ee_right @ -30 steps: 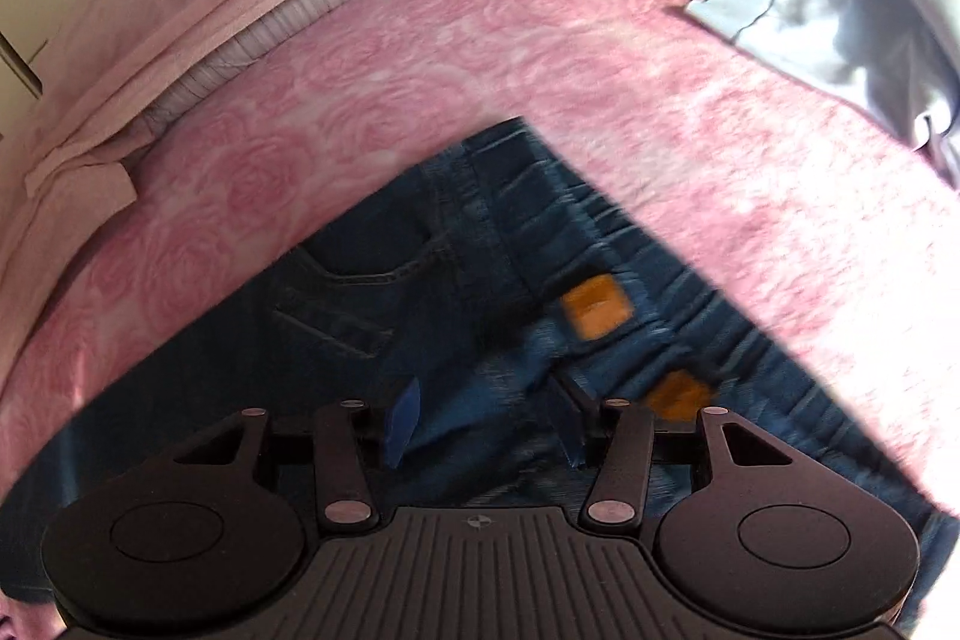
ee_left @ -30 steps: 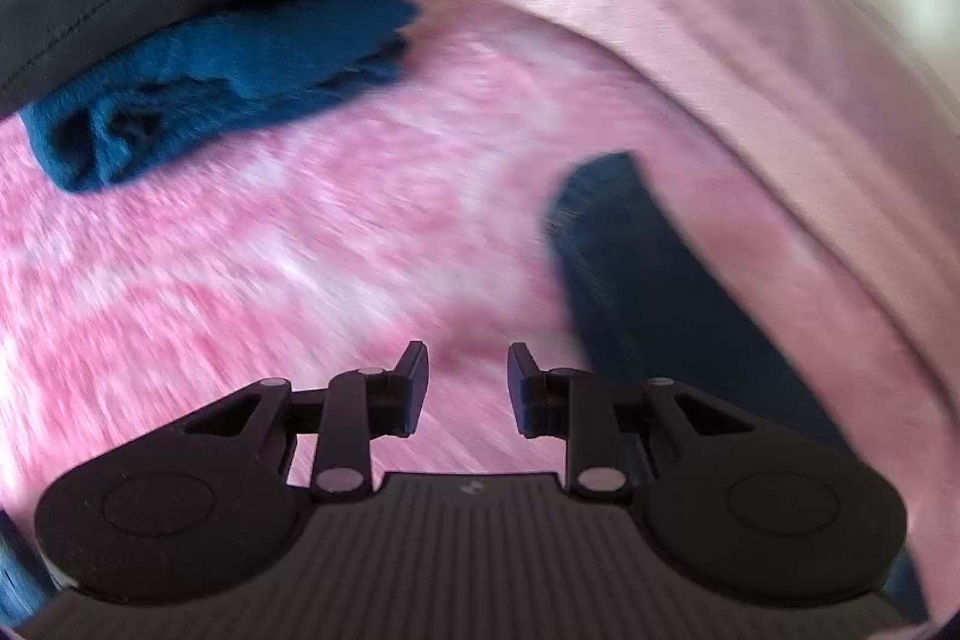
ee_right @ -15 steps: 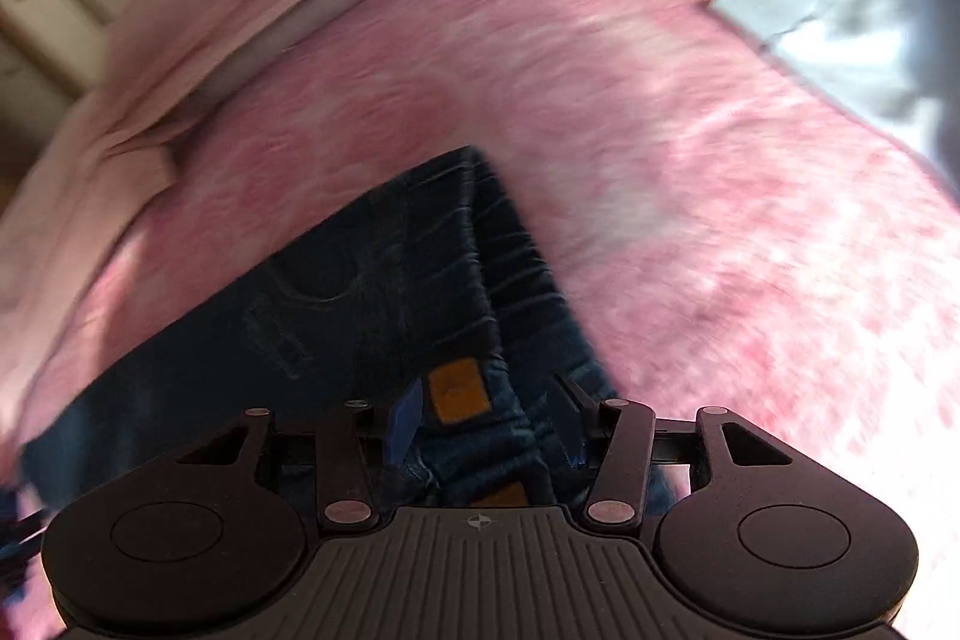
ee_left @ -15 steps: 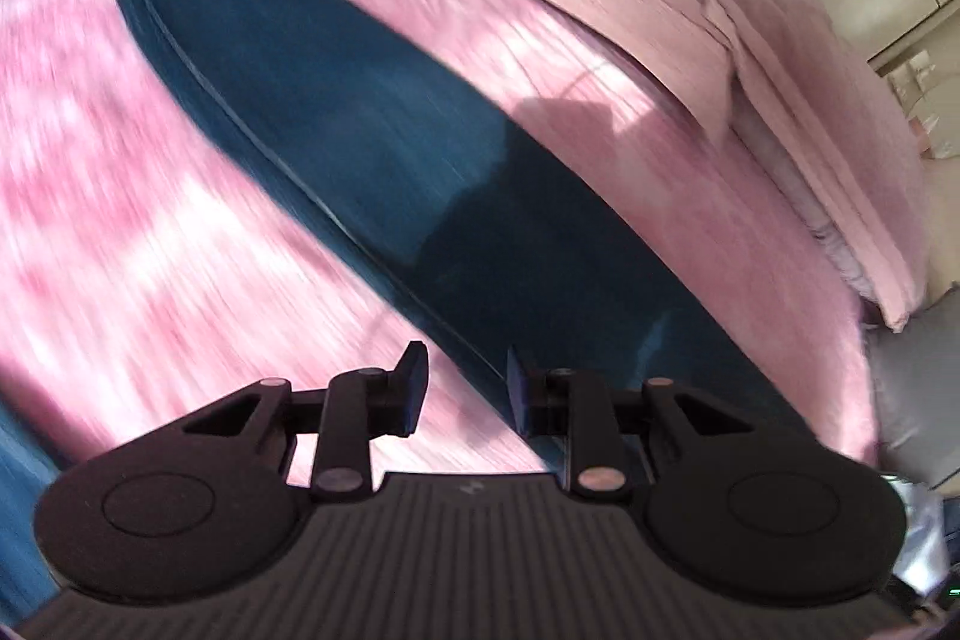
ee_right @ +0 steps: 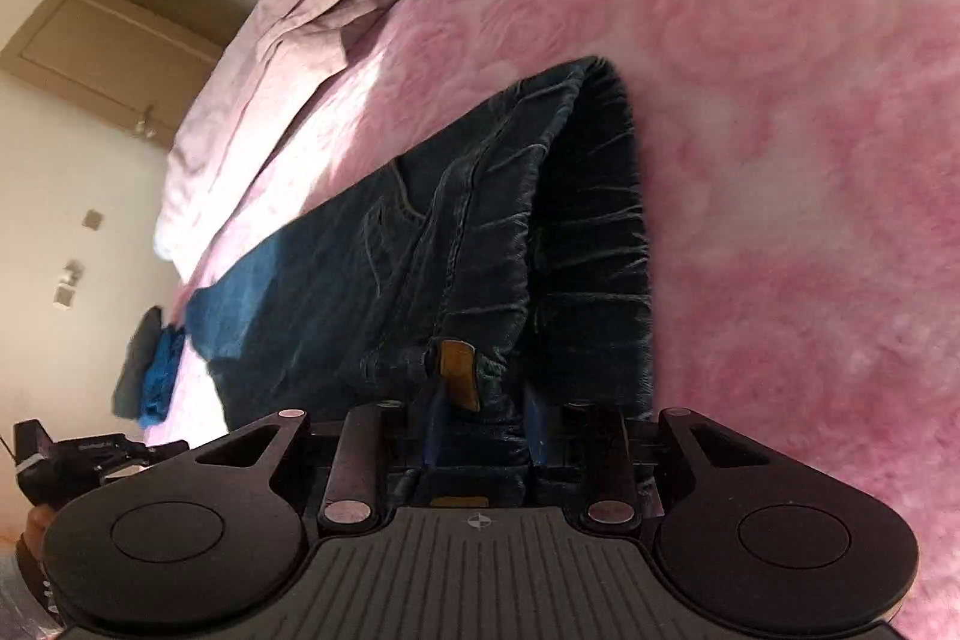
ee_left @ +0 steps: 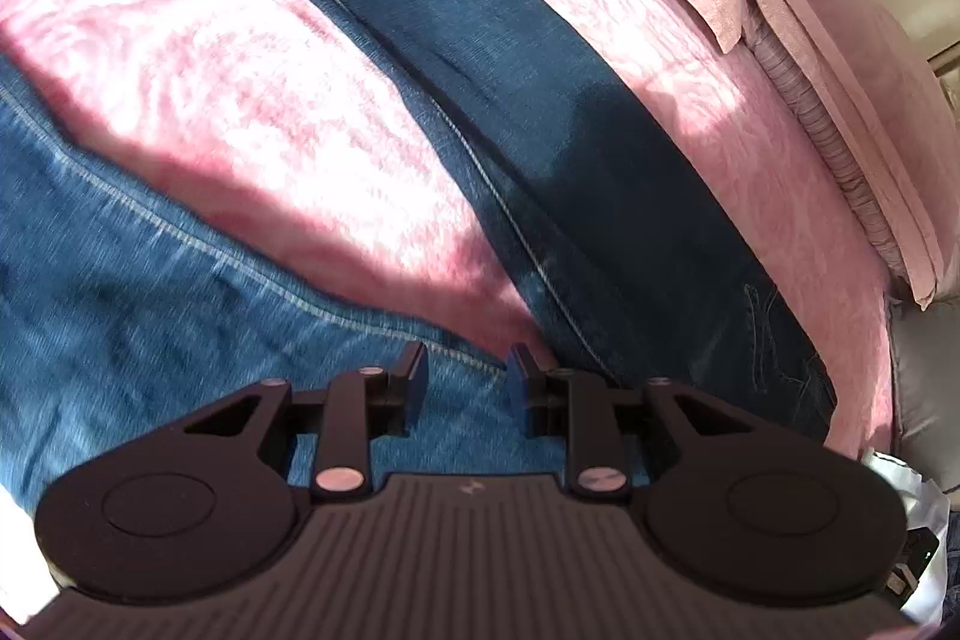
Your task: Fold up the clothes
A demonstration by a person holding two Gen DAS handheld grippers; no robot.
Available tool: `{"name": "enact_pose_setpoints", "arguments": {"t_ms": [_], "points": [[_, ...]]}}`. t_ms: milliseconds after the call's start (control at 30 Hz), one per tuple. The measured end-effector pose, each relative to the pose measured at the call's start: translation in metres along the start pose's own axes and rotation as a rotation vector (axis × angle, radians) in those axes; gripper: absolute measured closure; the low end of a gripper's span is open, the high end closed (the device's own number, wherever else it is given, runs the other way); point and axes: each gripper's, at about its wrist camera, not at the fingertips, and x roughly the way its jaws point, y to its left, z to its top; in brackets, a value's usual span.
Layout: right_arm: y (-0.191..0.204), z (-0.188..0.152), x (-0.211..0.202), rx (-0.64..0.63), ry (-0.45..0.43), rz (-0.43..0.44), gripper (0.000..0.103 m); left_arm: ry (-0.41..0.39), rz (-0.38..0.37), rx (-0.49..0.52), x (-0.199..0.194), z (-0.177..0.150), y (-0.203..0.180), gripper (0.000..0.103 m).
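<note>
Jeans (ee_right: 456, 244) lie spread on the pink bedspread (ee_right: 780, 100). Right gripper (ee_right: 483, 427) is closing on their bunched waistband; left gripper (ee_left: 462, 382) hovers agape, empty, above the legs. Denim looks heavy, limp; thick waistband suits gripping.

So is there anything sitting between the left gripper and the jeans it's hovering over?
Nothing visible. The left gripper hangs directly over the jeans near the crotch, with only bare denim and pink blanket beneath it. The right gripper is closing on the bunched waistband.
</note>
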Motion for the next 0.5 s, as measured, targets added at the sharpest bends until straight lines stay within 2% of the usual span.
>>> {"name": "enact_pose_setpoints", "arguments": {"t_ms": [100, 167, 367, 500], "points": [[-0.02, -0.007, -0.008, 0.132, 0.075, 0.093, 0.073, -0.004, 0.0, -0.012, -0.005, -0.003, 0.002, 0.08], [-0.033, -0.01, -0.013, 0.224, 0.077, 0.135, 0.073, -0.008, -0.006, -0.018, -0.006, -0.004, 0.002, 0.08], [-0.037, -0.017, -0.017, 0.338, 0.027, 0.159, 0.067, -0.013, -0.018, -0.035, -0.011, -0.008, 0.003, 0.08], [-0.05, -0.034, -0.035, 0.462, 0.042, 0.182, 0.066, -0.017, -0.027, -0.049, -0.015, -0.011, 0.009, 0.08]]}}
